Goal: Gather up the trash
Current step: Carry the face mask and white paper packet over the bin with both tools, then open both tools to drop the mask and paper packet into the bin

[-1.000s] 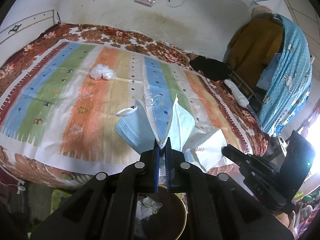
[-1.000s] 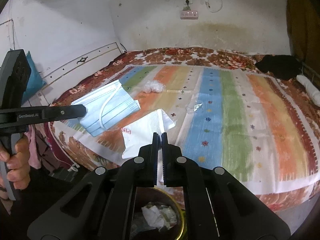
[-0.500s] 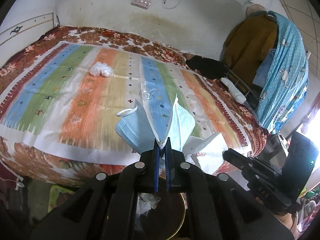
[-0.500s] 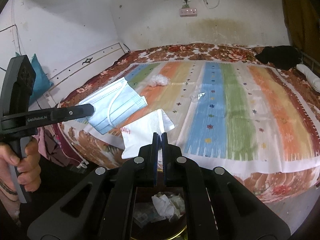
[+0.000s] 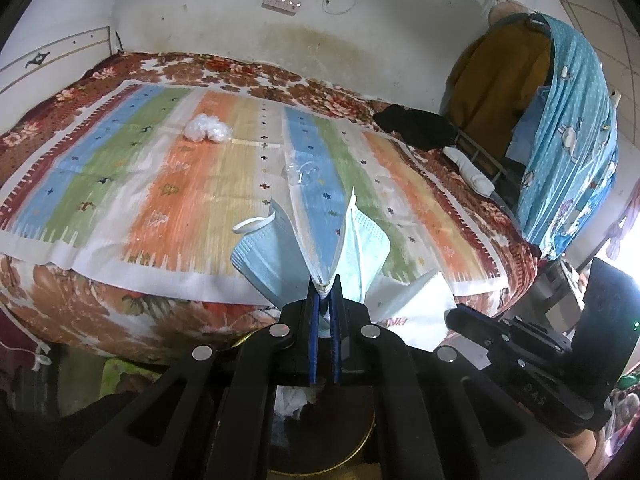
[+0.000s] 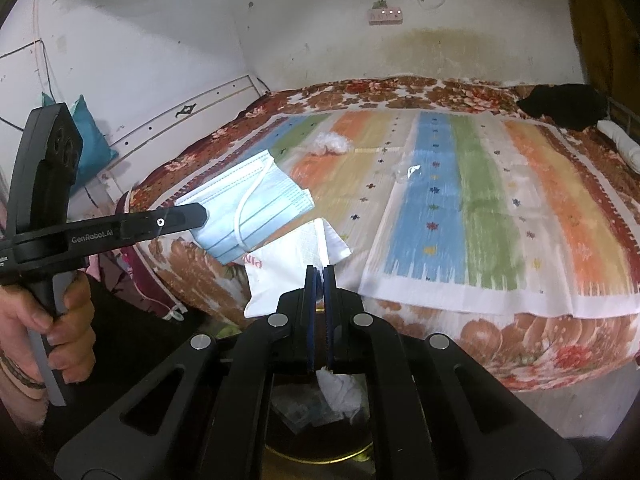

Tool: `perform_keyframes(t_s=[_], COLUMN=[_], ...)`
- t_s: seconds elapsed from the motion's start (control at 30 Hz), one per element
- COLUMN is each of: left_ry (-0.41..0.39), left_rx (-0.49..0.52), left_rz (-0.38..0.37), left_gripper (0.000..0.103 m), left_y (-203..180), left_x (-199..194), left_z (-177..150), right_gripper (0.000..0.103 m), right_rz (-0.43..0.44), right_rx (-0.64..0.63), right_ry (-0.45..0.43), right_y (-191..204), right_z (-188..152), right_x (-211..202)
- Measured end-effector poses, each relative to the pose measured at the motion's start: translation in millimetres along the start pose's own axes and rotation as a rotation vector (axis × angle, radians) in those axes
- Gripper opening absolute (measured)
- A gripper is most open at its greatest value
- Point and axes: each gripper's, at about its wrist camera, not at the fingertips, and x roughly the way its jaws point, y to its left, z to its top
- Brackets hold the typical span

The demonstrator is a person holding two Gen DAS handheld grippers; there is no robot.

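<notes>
Trash here counts out as four loose pieces plus what already sits in the bin. You hold two of them: one pale blue face mask [image 5: 276, 256] in your left hand-held gripper [image 5: 325, 300], and one white paper napkin [image 6: 288, 264] in your right hand-held gripper [image 6: 319, 276]. Both sets of jaws are closed tight, each pinching its piece at the tips.

Your mask is pleated, folded so two flaps fan out either side of the jaws, with a white ear loop curling off the left flap. From the right wrist view it hangs flat off the left fingers, loop draped across its face. Your napkin is creased, with pink lettering near one edge, and hangs just beside the mask, below it.

Two pieces lie on the bed [image 5: 100, 292], well apart from both grippers: one white fluffy wad [image 5: 208, 132] on the striped mat [image 5: 192, 200] near the far side, and one crumpled clear plastic scrap [image 5: 302, 172] nearer the middle.

One round bin with a gold rim [image 6: 320, 456] sits below your right gripper, holding crumpled white paper [image 6: 340, 392].

Your one visible hand [image 6: 60, 332] grips the left handle.
</notes>
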Motion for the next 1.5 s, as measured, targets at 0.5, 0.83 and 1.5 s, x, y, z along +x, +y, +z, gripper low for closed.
perform_keyframes(t_s=[0.5, 0.83, 1.5], left_ry=[0.13, 0.235, 0.489], left_rx=[0.013, -0.053, -0.224], left_rz=[0.056, 0.106, 0.112], left_gripper=[0.004, 0.004, 0.035], left_y=[-1.6, 11.7, 33.6], left_x=[17.2, 40.4, 108.2], left_z=[-46.9, -64.6, -88.3], right_gripper=[0.003, 0.003, 0.006], right_rz=[-0.018, -0.063, -0.073], right_rx=[0.038, 0.051, 0.214], right_ry=[0.121, 0.257, 0.469], right_y=[14.9, 20.9, -5.6], right_z=[-44.2, -71.2, -94.8], right_x=[12.9, 42.1, 96.1])
